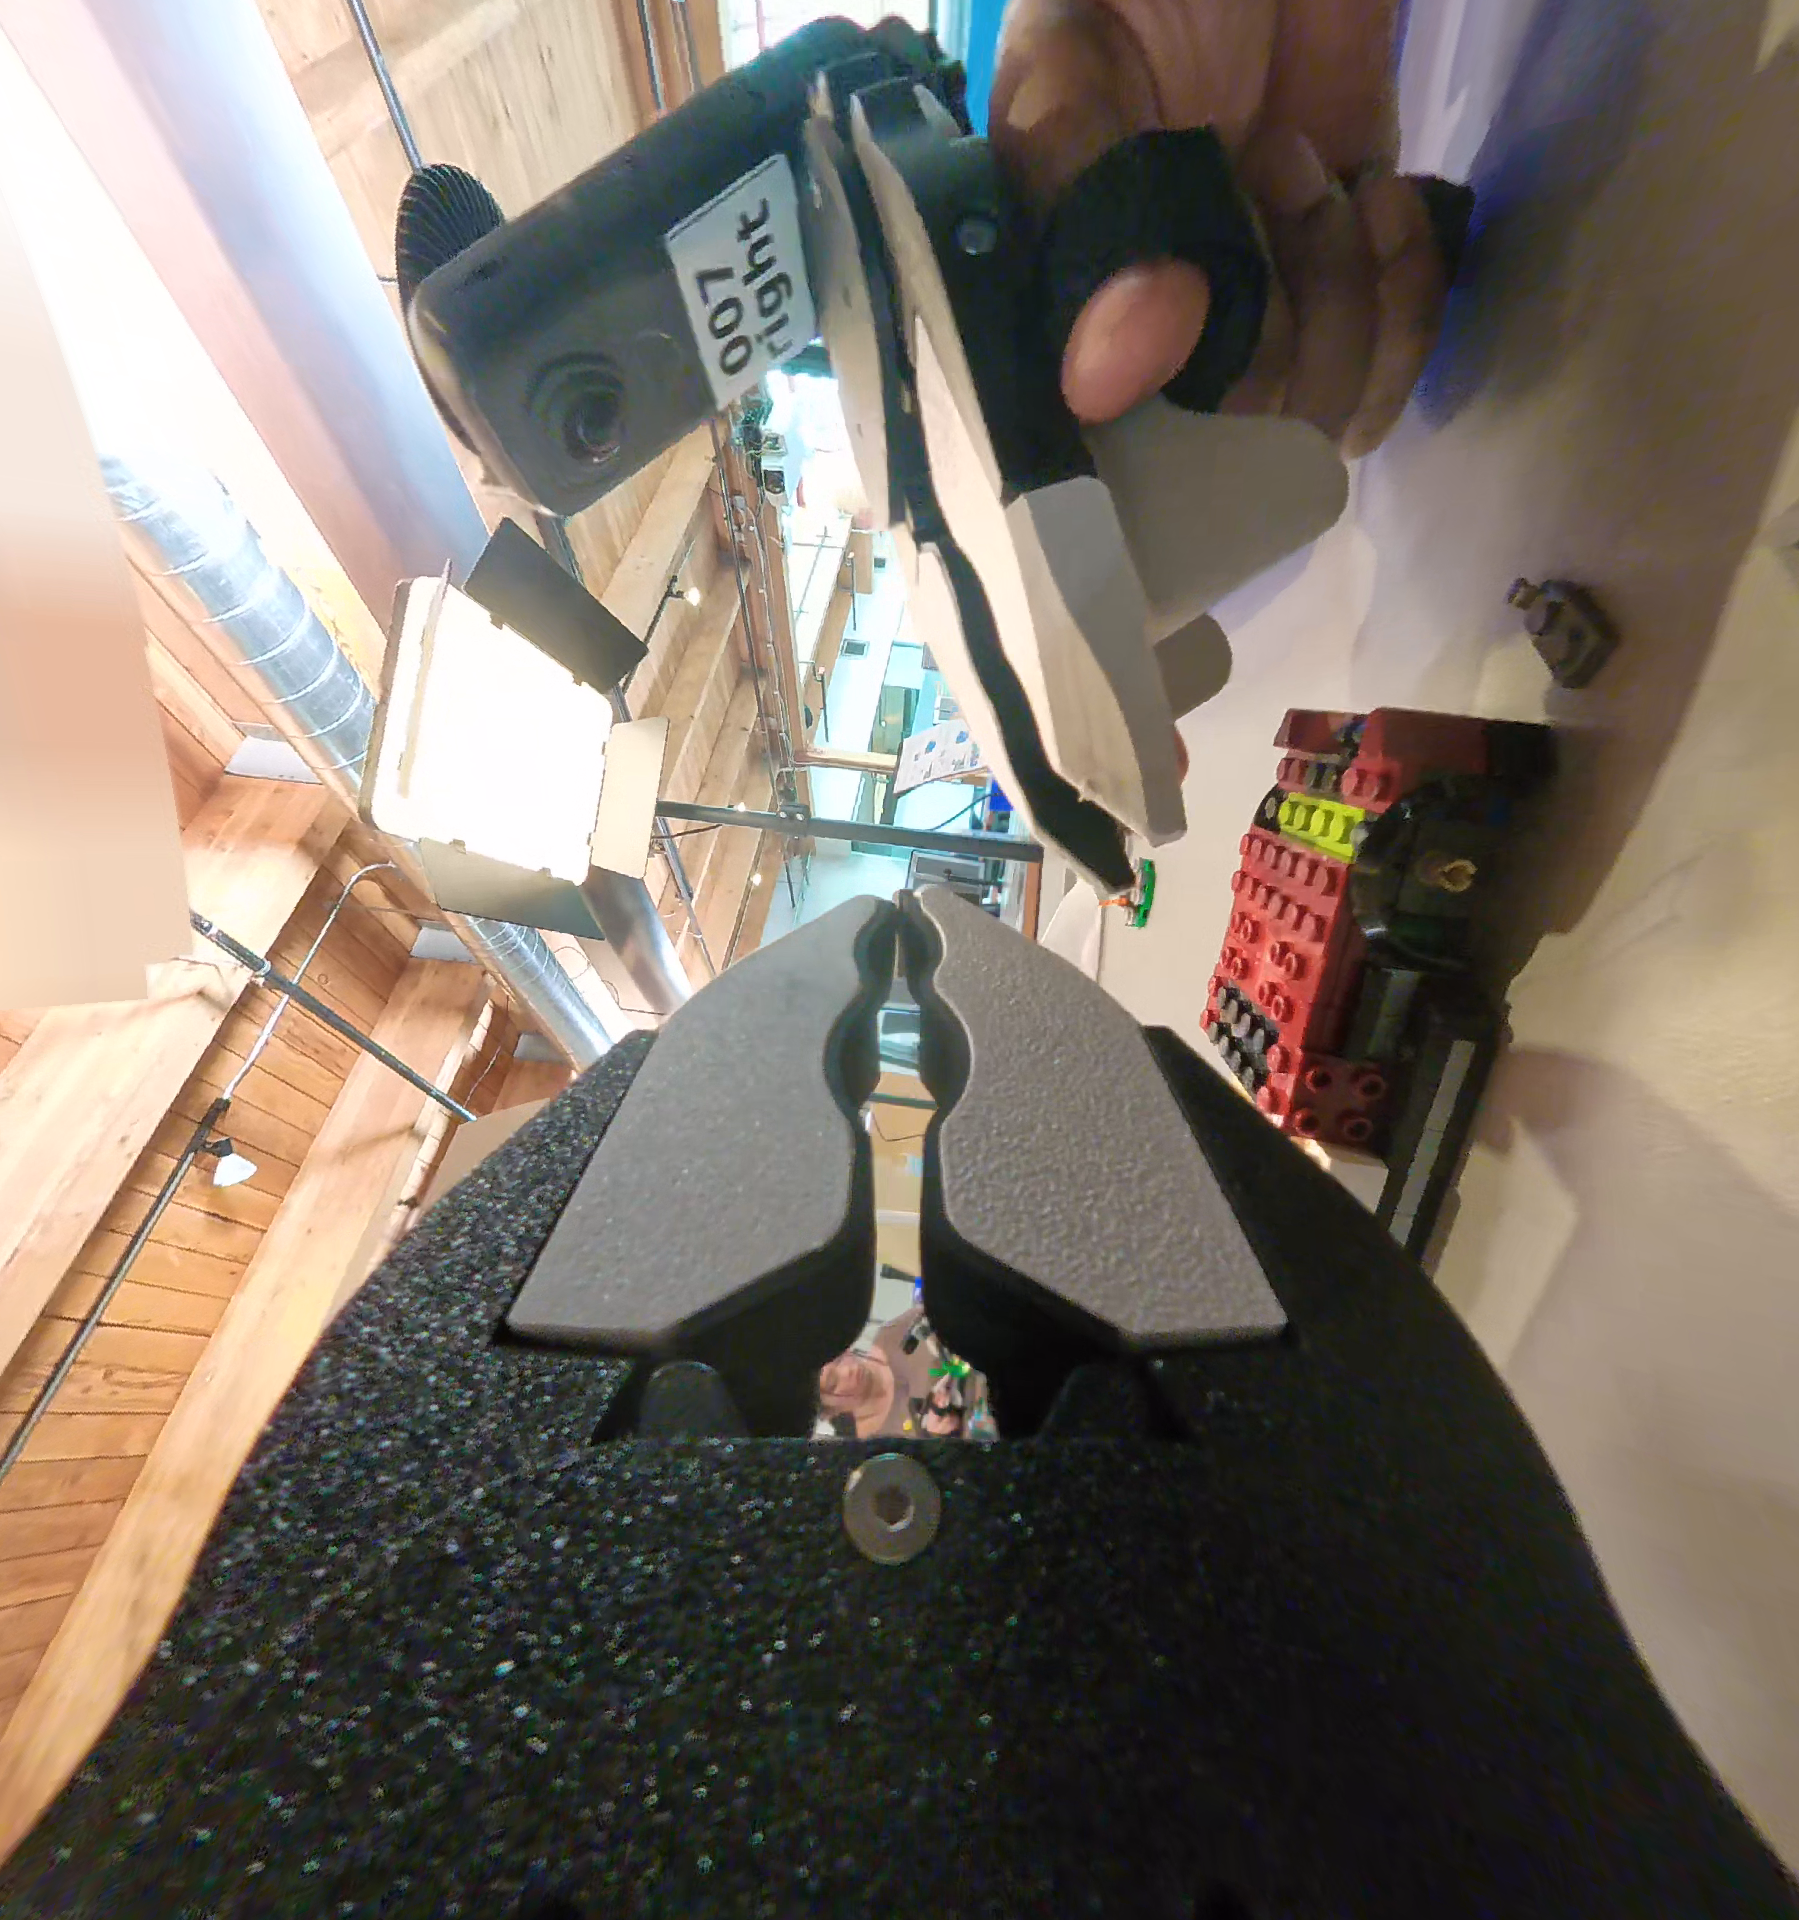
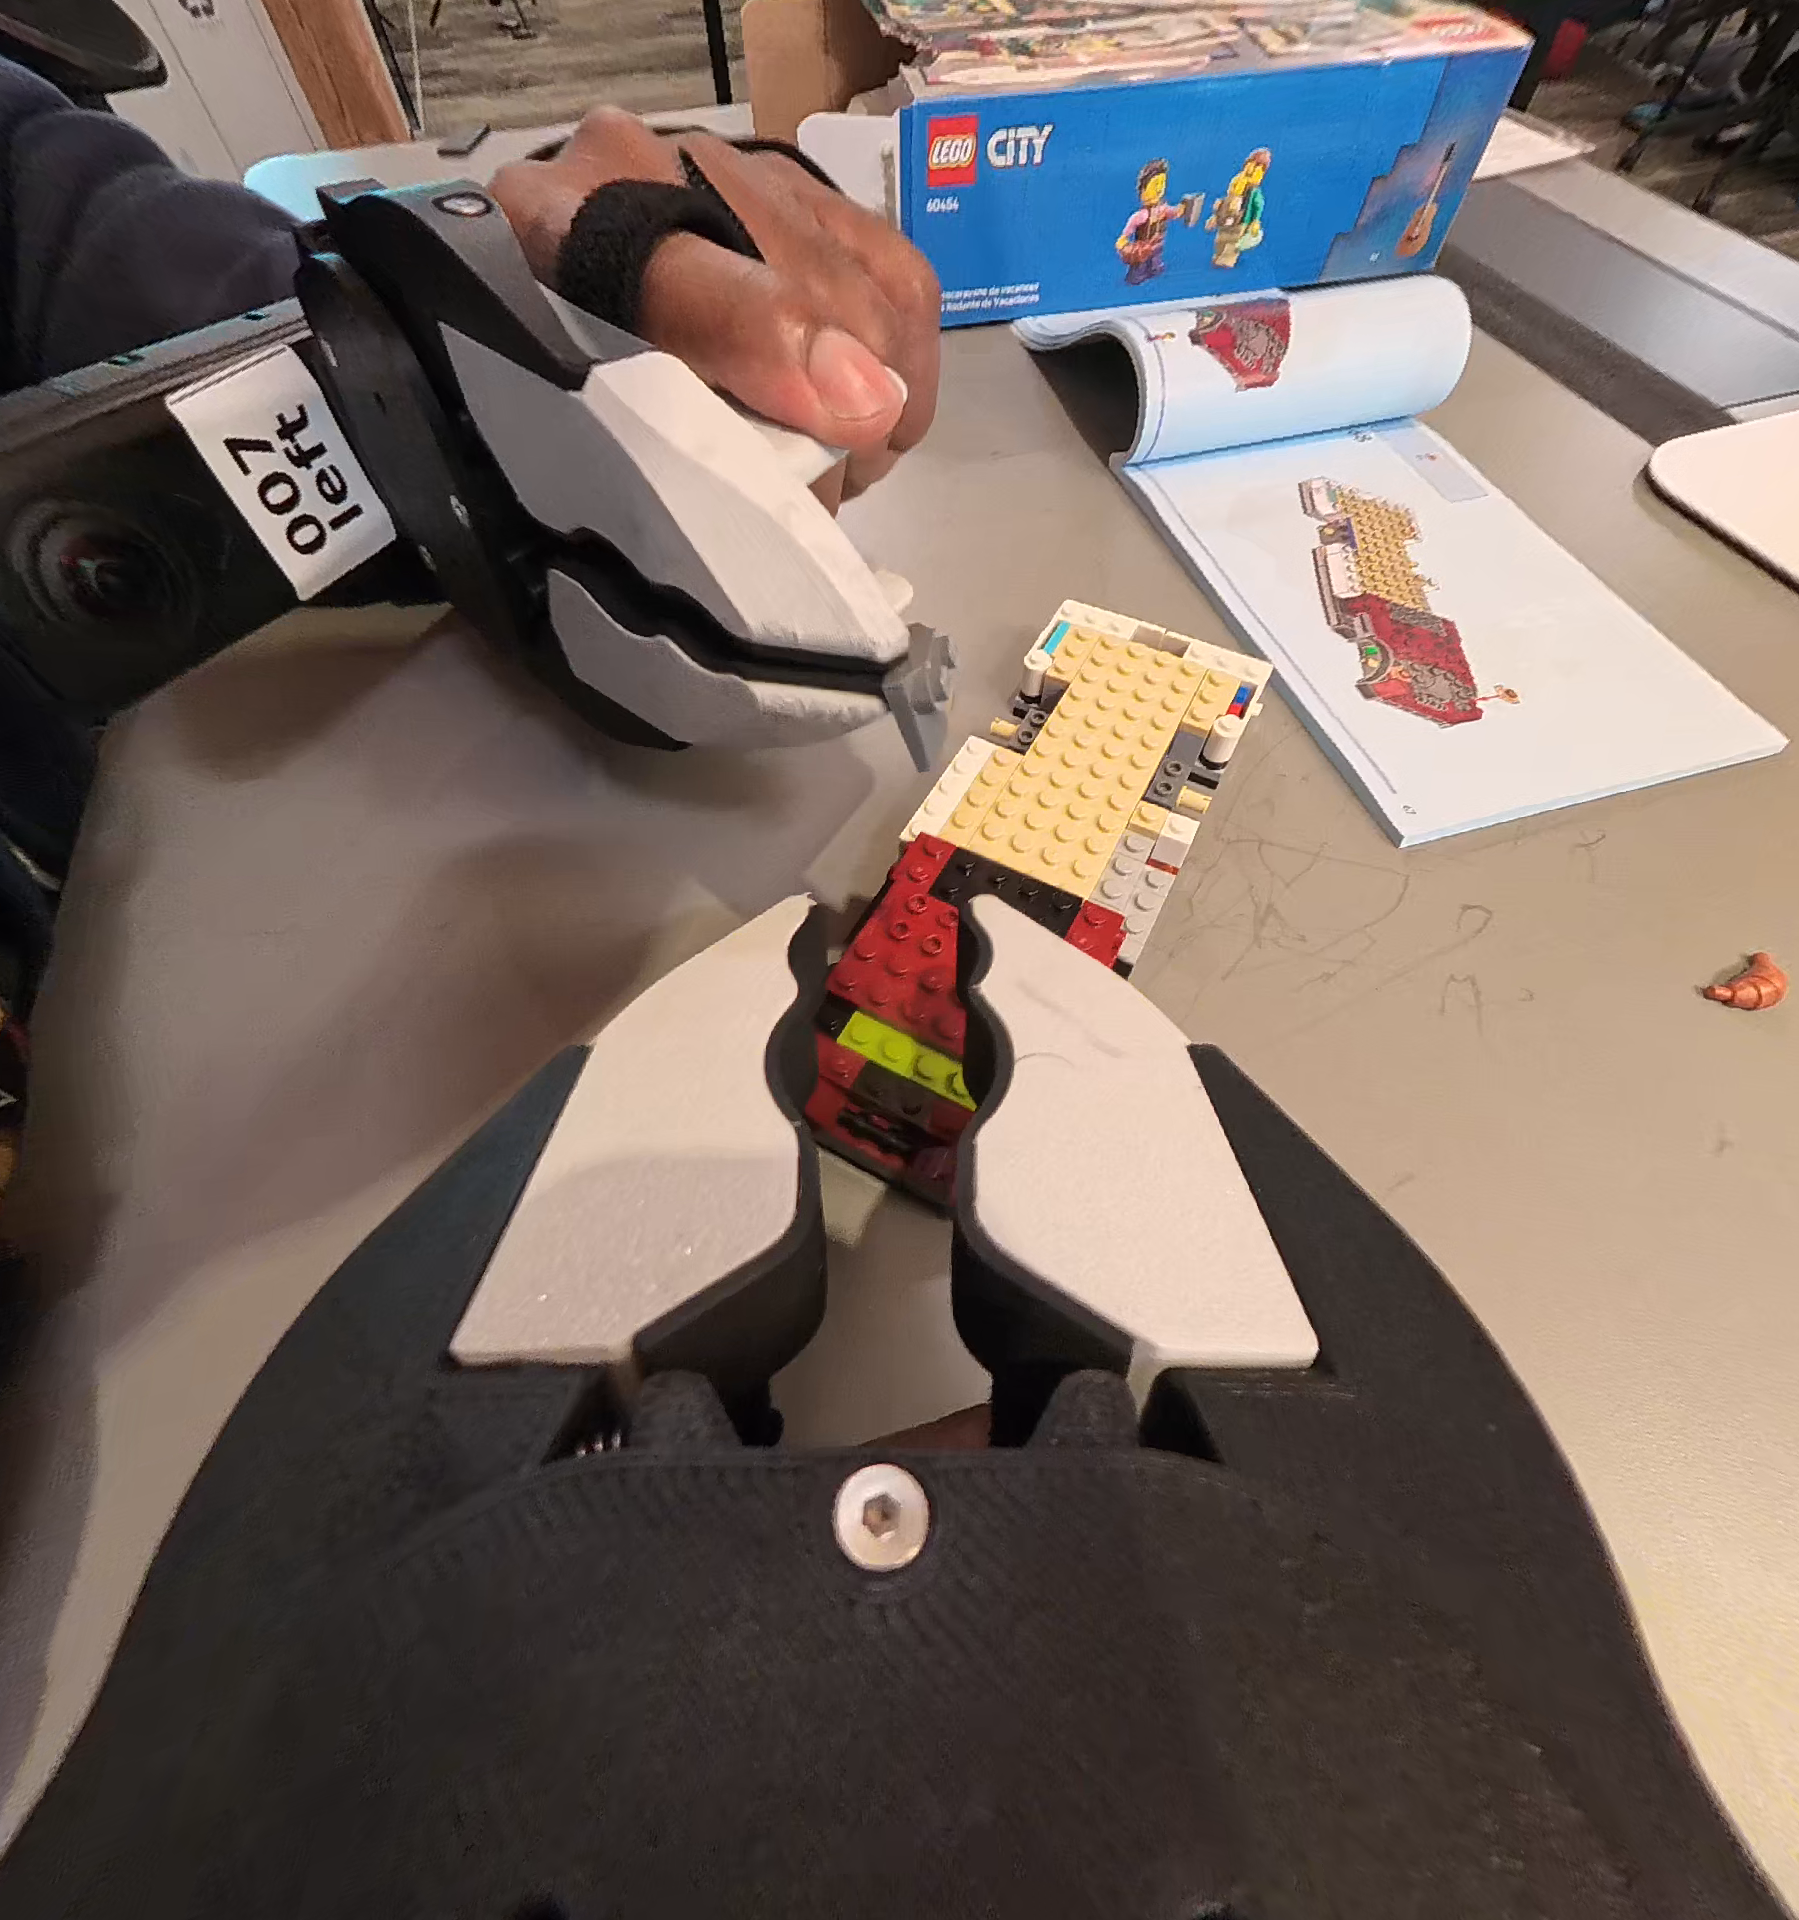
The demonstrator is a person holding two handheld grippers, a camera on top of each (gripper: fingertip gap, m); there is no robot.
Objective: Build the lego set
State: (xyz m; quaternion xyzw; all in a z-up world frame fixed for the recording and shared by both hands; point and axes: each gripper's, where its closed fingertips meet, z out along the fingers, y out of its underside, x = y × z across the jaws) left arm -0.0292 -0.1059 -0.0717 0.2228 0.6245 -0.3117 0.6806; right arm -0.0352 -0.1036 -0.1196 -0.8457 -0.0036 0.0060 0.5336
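The left tool [image 2: 910, 675] is pressed together on a small grey brick piece [image 2: 926, 691], held in the air just above the far, tan end of the brick model [image 2: 1103, 790]. A hand [image 2: 770, 281] grips that tool. The model lies flat on the grey surface [image 2: 459, 935]. Its near, dark red end sits between the fingers of the right tool [image 2: 890, 920], which is closed around it, though contact with the pads is not plain. Farther right lie an open instruction booklet [image 2: 1446, 582], a blue box [image 2: 1207, 166] behind it, and a small brown croissant piece [image 2: 1747, 982].
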